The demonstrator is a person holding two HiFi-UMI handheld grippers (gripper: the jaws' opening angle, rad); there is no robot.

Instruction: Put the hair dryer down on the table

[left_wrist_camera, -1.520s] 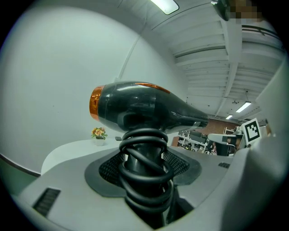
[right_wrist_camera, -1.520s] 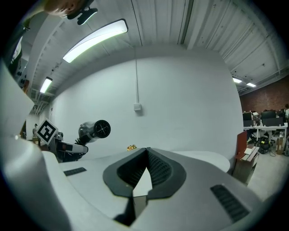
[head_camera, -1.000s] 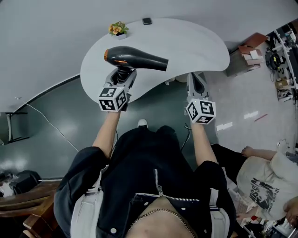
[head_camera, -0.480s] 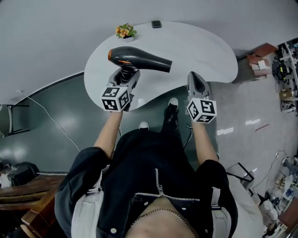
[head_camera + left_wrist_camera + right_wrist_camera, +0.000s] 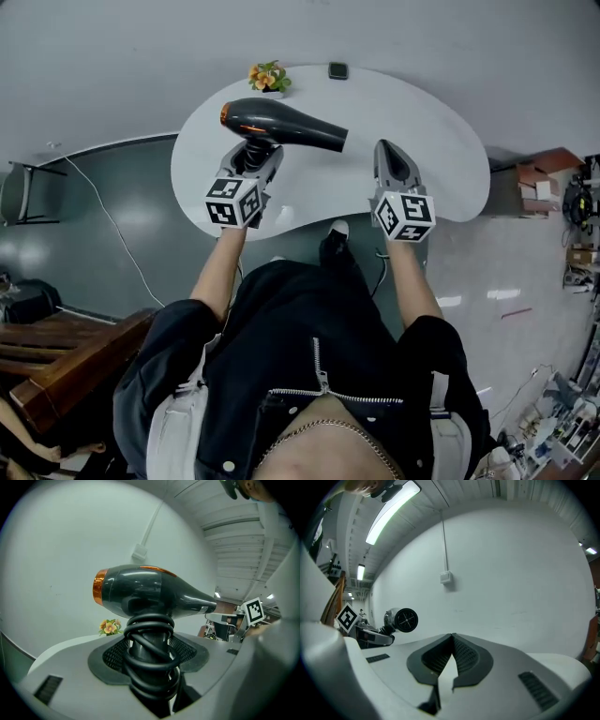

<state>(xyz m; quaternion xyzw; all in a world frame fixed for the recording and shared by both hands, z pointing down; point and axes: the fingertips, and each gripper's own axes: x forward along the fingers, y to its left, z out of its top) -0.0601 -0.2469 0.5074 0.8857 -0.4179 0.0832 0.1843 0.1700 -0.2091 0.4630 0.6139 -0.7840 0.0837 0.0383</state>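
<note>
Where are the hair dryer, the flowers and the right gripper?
hair dryer (image 5: 281, 125): head view, middle of its barrel.
flowers (image 5: 269, 75): head view, on the blossoms.
right gripper (image 5: 383, 144): head view, at its closed fingertips.

A white wall (image 5: 511, 573) backs the curved white table (image 5: 441, 141); wooden furniture (image 5: 66, 361) stands on grey-green floor (image 5: 112, 234).
</note>
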